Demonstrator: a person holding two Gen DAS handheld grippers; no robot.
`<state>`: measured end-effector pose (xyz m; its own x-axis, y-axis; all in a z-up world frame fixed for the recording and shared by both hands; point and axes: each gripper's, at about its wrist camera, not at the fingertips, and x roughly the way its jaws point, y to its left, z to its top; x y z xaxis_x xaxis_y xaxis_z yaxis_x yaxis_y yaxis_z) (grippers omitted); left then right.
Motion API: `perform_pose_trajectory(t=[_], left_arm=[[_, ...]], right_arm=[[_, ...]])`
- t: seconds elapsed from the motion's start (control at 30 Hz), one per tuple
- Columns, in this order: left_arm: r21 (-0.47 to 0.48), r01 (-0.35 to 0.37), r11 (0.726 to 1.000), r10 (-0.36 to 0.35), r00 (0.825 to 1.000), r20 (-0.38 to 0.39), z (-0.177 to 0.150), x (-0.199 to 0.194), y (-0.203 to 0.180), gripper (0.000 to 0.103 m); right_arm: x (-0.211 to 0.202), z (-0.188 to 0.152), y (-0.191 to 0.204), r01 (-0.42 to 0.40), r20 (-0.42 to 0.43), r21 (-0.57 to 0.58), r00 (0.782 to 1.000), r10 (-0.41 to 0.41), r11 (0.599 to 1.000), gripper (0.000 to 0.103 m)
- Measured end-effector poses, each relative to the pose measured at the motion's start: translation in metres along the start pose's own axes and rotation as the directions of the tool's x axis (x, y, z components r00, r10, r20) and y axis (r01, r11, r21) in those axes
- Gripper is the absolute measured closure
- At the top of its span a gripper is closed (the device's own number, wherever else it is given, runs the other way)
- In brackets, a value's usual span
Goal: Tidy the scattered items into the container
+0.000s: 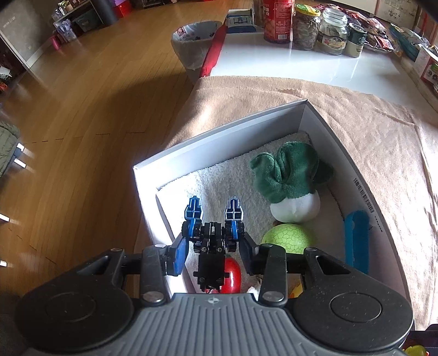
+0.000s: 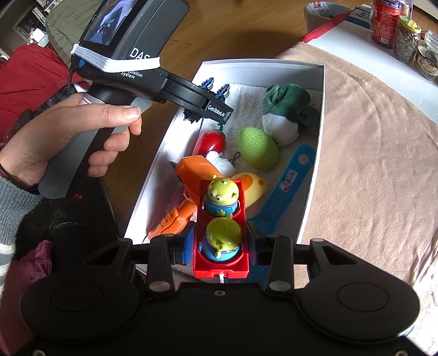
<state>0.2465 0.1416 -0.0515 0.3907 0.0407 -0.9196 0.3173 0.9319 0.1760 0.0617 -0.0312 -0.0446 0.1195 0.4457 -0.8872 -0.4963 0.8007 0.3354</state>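
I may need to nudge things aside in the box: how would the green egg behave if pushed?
The green egg looks smooth and rounded, so it would probably roll, likely wobbling off line. The towel lining beneath may slow it. It seems rigid, not squashy.

A beige cloth (image 1: 342,115) is spread over the near part of the white tabletop (image 1: 287,63). Along the far edge of the tabletop, a red can (image 1: 277,20), two glass jars (image 1: 306,26) and a green-labelled can (image 1: 356,39) are lined up side by side. A red strip (image 1: 215,49) is laid along the left edge of the tabletop. Just beside it, a lined waste bin (image 1: 193,41) is placed on the wooden floor (image 1: 82,109).
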Motion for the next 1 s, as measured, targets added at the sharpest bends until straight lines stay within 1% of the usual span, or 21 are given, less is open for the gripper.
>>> perform_pose_trajectory(t=[0.17,0.27,0.37,0.43,0.5,0.57,0.67,0.73,0.77,0.8,0.83,0.9,0.93,1.0], left_arm=[[0.004,-0.021,1.000,0.021,1.000,0.021,0.001,-0.006,-0.002,0.058],[-0.007,-0.024,1.000,0.024,0.999,0.029,0.003,-0.010,-0.001,0.053],[-0.009,-0.039,0.999,0.039,0.999,0.039,0.003,-0.013,-0.003,0.043],[-0.009,-0.050,0.999,0.051,0.998,0.045,0.002,-0.015,-0.004,0.038],[-0.019,-0.054,0.998,0.055,0.997,0.050,0.000,-0.020,-0.006,0.025],[-0.029,-0.047,0.998,0.048,0.997,0.055,-0.003,-0.024,-0.007,0.018],[-0.041,-0.028,0.999,0.030,0.998,0.050,-0.008,-0.032,-0.011,0.010],[-0.052,-0.028,0.998,0.031,0.998,0.053,-0.013,-0.039,-0.014,0.006],[-0.053,-0.030,0.998,0.034,0.998,0.057,-0.015,-0.042,-0.015,0.003],[-0.052,-0.035,0.998,0.038,0.998,0.055,-0.018,-0.047,-0.018,0.001],[-0.051,-0.046,0.998,0.049,0.998,0.046,-0.020,-0.050,-0.020,0.001],[-0.044,-0.069,0.997,0.070,0.997,0.025,-0.025,-0.057,-0.025,0.001],[-0.038,-0.076,0.996,0.077,0.997,0.015,-0.028,-0.062,-0.027,0.001],[-0.027,-0.084,0.996,0.084,0.996,-0.005,-0.034,-0.070,-0.033,0.001]], right_arm=[[-0.002,0.001,0.001,-0.019,0.004,0.006,1.000,0.019,1.000,0.059],[-0.004,0.001,0.004,-0.025,0.012,-0.002,1.000,0.025,1.000,0.059],[-0.006,0.001,0.008,-0.023,0.021,-0.015,1.000,0.024,1.000,0.059],[-0.006,0.001,0.010,-0.017,0.028,-0.021,0.999,0.018,1.000,0.059],[-0.008,0.001,0.010,-0.008,0.036,-0.024,0.999,0.009,1.000,0.059],[-0.010,0.002,0.010,0.012,0.047,-0.032,0.999,-0.011,0.999,0.059],[-0.013,0.002,0.008,0.028,0.057,-0.030,0.998,-0.027,0.999,0.059],[-0.015,0.003,0.008,0.042,0.065,-0.027,0.997,-0.040,0.999,0.059],[-0.016,0.003,0.008,0.054,0.069,-0.029,0.996,-0.052,0.998,0.057],[-0.017,0.003,0.009,0.065,0.075,-0.031,0.995,-0.063,0.997,0.052],[-0.020,0.003,0.009,0.074,0.083,-0.031,0.994,-0.071,0.997,0.049],[-0.027,0.002,0.009,0.086,0.101,-0.022,0.991,-0.083,0.996,0.038],[-0.031,0.002,0.008,0.095,0.108,-0.013,0.990,-0.093,0.995,0.036],[-0.040,-0.001,0.008,0.118,0.118,0.013,0.986,-0.118,0.993,0.027]])
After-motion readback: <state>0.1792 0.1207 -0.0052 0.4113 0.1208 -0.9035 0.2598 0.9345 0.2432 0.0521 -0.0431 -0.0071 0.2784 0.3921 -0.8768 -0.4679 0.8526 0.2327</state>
